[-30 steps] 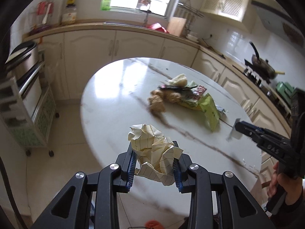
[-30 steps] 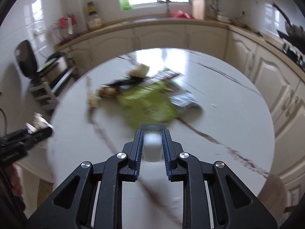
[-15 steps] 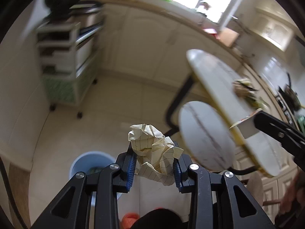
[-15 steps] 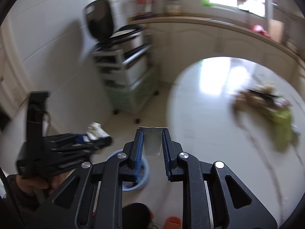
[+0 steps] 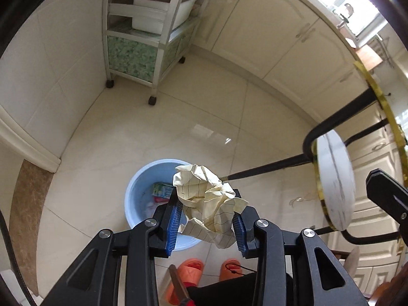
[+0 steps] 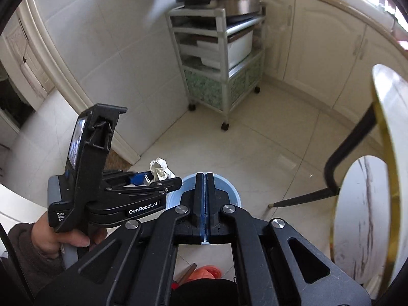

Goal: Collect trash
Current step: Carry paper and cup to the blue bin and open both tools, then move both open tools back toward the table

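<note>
A pale tiled kitchen floor [image 5: 178, 132] fills both views, with cream cabinets along the far wall, a white wheeled trolley [image 5: 150, 33] far left, and the gold-rimmed round tabletop [image 6: 382, 117] seen edge-on at the right. Near the middle stands a light-blue bin [image 5: 137, 199] that already holds a small carton and some scraps.

The left gripper [image 5: 206, 225] has a crumpled ball of lined yellow paper [image 5: 206, 199] between its blue pads; its jaws are opening at this moment, yet the paper is wedged there and has not dropped. The ball hangs over the near right part of the bin's rim rather than over its middle. The right gripper [image 6: 204, 204] has its jaws pressed together with nothing visible between them, poised over the bin.

The main risk, as I judge it, is the release point: so close to the rim, the light springy paper could catch the edge and bounce onto the floor beside the person's orange slippers [image 5: 188, 272]. It might also snag on a pad and fall late. The two grippers are near each other and could knock together.
</note>
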Demonstrator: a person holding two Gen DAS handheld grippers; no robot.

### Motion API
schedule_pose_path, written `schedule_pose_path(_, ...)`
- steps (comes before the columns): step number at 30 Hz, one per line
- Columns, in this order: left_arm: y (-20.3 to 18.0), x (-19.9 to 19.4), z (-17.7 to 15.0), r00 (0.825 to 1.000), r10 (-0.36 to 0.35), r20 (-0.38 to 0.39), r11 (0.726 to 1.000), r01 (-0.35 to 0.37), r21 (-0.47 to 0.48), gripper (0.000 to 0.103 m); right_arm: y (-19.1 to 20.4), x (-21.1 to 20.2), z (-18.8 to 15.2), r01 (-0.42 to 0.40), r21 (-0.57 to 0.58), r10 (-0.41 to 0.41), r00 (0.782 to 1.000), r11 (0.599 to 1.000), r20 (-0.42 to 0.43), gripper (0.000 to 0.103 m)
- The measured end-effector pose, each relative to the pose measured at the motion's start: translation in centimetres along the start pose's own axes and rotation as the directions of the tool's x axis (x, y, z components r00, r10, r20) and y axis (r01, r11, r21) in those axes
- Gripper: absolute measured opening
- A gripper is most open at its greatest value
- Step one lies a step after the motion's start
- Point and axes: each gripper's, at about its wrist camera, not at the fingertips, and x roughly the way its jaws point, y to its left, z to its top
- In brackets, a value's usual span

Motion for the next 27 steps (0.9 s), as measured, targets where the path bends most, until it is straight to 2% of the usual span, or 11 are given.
schedule_pose_path(2, 0.5, 0.6, 0.3, 1.000, -0.003, -0.021, 1.000, 0.003, -0.003, 0.039, 0.0, 1.1, 0.0, -0.003, 0.001, 0.003, 1.000, 1.000, -0.019, 0.001)
schedule_pose_path(6, 0.8, 2.7, 1.6, 0.997, 0.023, -0.074, 0.999, -0.025, -0.028, 0.061, 0.1, 2.0, 0.0, 0.005, 0.003, -0.005, 0.999, 1.000, -0.034, 0.004)
schedule_pose_path(9, 0.7, 3.8, 2.6, 0.994, 0.045, -0.097, 0.998, -0.050, -0.046, 0.064, -0.1, 2.0, 0.0, 0.011, 0.009, -0.010, 0.999, 1.000, -0.036, 0.015)
schedule_pose_path(12, 0.1, 4.5, 3.4, 0.992, 0.067, -0.104, 0.995, -0.074, -0.069, 0.064, 0.0, 1.3, 0.2, 0.018, 0.004, -0.018, 1.000, 1.000, -0.020, 0.016)
schedule_pose_path(16, -1.5, 2.7, 3.6, 0.997, 0.070, -0.040, 0.996, -0.073, -0.058, 0.064, -0.2, -1.0, 0.4, 0.035, 0.013, -0.035, 0.999, 0.999, 0.028, 0.023)
schedule_pose_path(21, -5.9, -1.5, 3.5, 0.996, 0.052, 0.069, 0.998, -0.055, 0.038, 0.064, -1.9, -5.7, 0.0, 0.084, 0.055, -0.090, 0.989, 0.995, 0.114, 0.037)
schedule_pose_path(25, -11.4, -5.5, 3.2, 0.985, -0.012, 0.172, 0.990, -0.013, 0.143, 0.068, -4.2, -10.7, -1.3, 0.146, 0.117, -0.166, 0.968, 0.982, 0.188, 0.049)
schedule_pose_path(27, -13.9, -7.0, 2.8, 0.977, -0.044, 0.208, 0.981, 0.003, 0.192, 0.075, -5.8, -13.1, -2.1, 0.170, 0.155, -0.202, 0.955, 0.973, 0.219, 0.055)
